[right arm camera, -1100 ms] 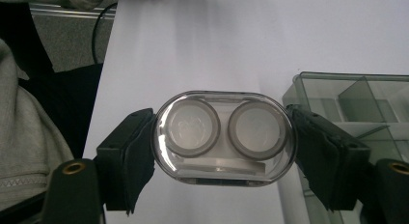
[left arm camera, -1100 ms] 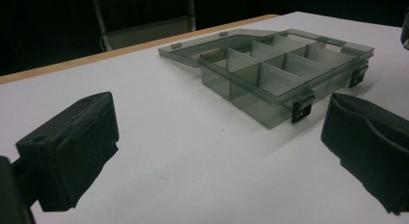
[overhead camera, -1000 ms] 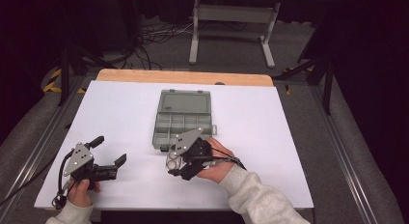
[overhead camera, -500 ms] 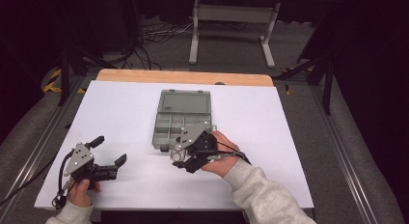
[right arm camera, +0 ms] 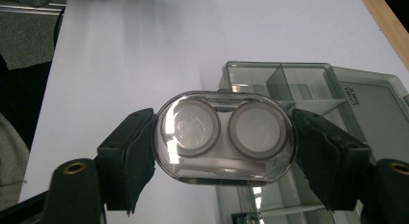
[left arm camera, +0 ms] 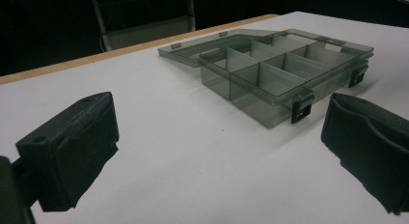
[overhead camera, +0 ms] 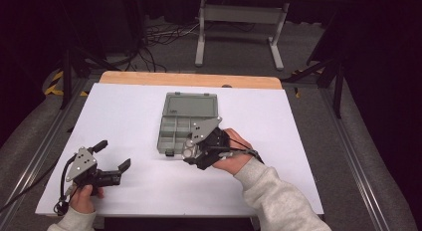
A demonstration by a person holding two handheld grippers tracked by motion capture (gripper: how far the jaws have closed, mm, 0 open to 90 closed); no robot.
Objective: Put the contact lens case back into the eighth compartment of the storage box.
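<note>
A grey see-through compartment box [overhead camera: 182, 126] lies open in the middle of the white table, its lid [overhead camera: 191, 105] folded back toward the far side. My right gripper [overhead camera: 193, 152] is at the box's near edge, shut on a clear oval case with two round wells [right arm camera: 224, 136], held between both jaws just above the box [right arm camera: 308, 93]. My left gripper [overhead camera: 112, 155] rests at the near left, well apart from the box, open with nothing between its jaws. In the left gripper view the box [left arm camera: 282, 74] sits ahead with its divided compartments and black latches.
White table top [overhead camera: 124, 116] spreads around the box, with a wooden edge [overhead camera: 189, 79] at the far side. Beyond it stand a metal frame [overhead camera: 239, 22] and cables on the floor. A cable trails from each gripper.
My right gripper has moved with the clear case slightly up toward the box's near edge. The left gripper has stayed where it was.
</note>
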